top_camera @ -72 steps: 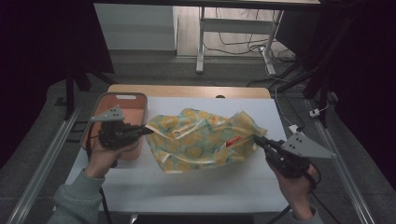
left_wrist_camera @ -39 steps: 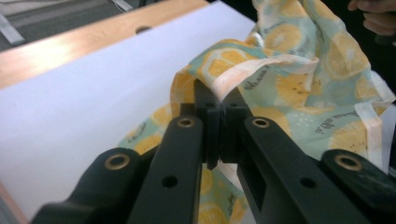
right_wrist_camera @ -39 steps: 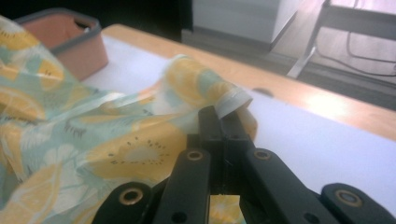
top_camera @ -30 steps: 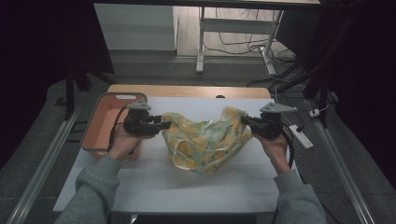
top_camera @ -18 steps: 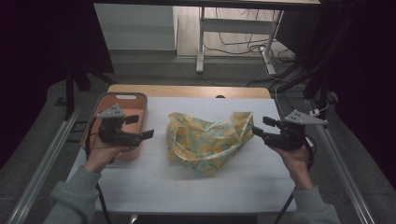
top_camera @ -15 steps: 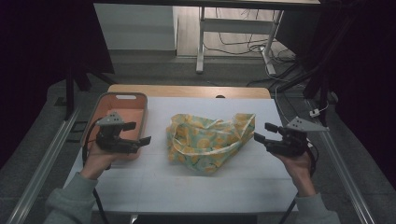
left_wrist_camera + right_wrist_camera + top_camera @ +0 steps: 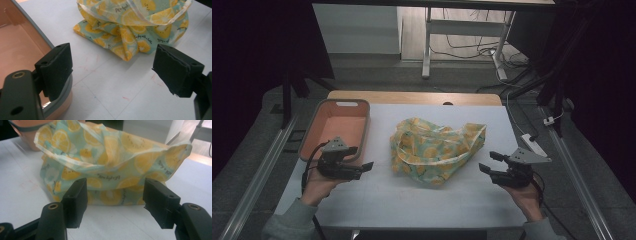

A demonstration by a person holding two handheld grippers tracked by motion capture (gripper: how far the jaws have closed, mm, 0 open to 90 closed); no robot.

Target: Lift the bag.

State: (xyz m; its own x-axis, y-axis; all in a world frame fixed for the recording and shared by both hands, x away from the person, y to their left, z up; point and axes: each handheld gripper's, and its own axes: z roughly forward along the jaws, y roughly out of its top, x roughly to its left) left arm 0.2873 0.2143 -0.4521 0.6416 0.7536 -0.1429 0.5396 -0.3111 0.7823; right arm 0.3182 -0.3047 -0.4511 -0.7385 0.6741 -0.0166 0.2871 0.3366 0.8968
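Lying crumpled between left gripper [image 7: 362, 168] and right gripper [image 7: 488, 163]: lemon-print cloth [image 7: 437, 149], touching neither. Both standing with jaws apart, empty. Possibly a bag.

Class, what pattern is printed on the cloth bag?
Yellow lemon slices on pale green cloth bag, clearest in the left gripper view.

The lemon-print bag [image 7: 135, 27] looks like thin, crinkled cloth; the salmon bin [image 7: 337, 125] seems smooth matt plastic.
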